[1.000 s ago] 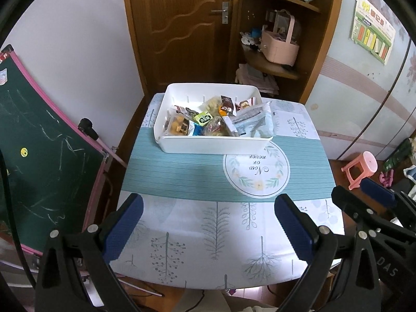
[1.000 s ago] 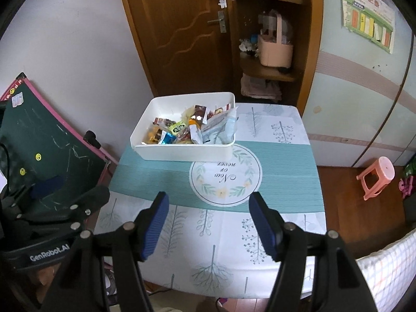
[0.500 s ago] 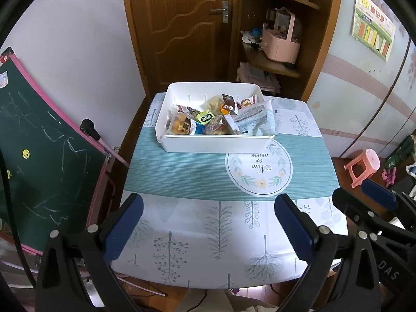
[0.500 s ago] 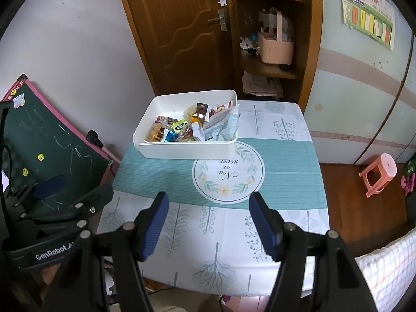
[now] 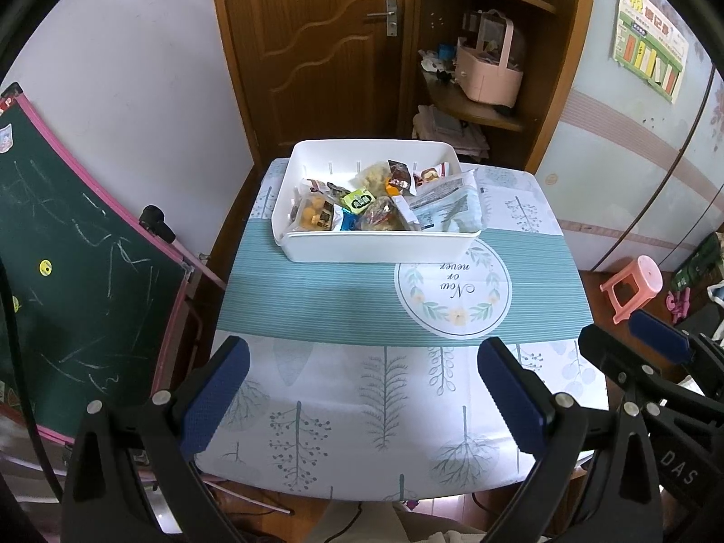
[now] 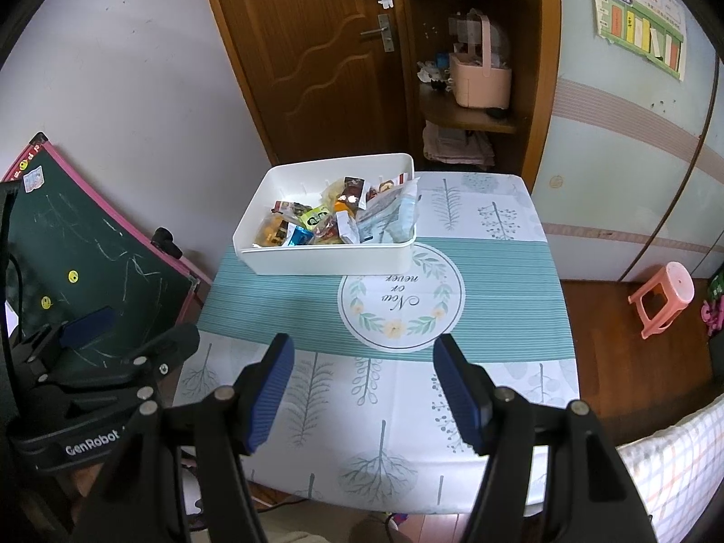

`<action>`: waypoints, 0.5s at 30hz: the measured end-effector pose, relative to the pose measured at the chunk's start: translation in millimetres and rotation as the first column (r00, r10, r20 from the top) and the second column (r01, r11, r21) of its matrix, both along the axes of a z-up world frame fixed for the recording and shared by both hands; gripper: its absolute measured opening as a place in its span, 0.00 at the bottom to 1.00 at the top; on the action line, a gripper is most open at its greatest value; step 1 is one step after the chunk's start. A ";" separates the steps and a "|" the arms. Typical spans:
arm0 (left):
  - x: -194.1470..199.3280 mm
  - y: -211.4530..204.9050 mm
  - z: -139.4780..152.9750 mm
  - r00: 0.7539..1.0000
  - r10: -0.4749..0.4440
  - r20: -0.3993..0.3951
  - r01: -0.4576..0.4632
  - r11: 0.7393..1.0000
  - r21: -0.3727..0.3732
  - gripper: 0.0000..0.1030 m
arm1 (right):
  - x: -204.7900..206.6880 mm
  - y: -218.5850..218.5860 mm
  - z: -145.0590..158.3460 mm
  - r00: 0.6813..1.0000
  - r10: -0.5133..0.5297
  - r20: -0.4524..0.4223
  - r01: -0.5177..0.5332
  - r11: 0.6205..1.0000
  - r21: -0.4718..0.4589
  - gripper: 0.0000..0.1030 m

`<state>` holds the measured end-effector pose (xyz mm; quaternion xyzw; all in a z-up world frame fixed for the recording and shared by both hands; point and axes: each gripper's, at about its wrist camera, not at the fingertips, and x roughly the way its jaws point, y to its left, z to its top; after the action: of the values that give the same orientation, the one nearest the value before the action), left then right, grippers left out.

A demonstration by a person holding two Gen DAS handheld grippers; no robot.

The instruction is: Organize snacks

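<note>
A square table in a teal-banded leaf-print cloth (image 5: 316, 298) is seen from slightly farther back than a second ago. The white plastic bin (image 5: 380, 246) at its far side holds every wrapped snack (image 5: 362, 208); nothing there has shifted. The left gripper (image 5: 362, 389) and right gripper (image 6: 362, 384) are held gaping and empty over the near edge.

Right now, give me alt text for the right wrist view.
A white bin full of mixed snack packets sits at the far side of a table with a teal and white cloth. The right gripper hangs over the near edge, jaws open and empty; the left gripper is beside it.
</note>
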<state>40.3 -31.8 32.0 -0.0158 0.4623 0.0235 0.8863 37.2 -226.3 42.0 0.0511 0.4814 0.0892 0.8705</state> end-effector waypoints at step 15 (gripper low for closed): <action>-1.4 2.5 -0.8 1.000 -0.005 -0.006 0.005 1.000 0.001 0.98 | -0.5 3.5 -1.7 1.000 0.000 -0.002 0.000 1.000 0.002 0.62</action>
<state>38.9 -29.3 31.2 -0.0140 0.4647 0.0216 0.8851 36.7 -222.8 40.3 0.0520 0.4823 0.0897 0.8698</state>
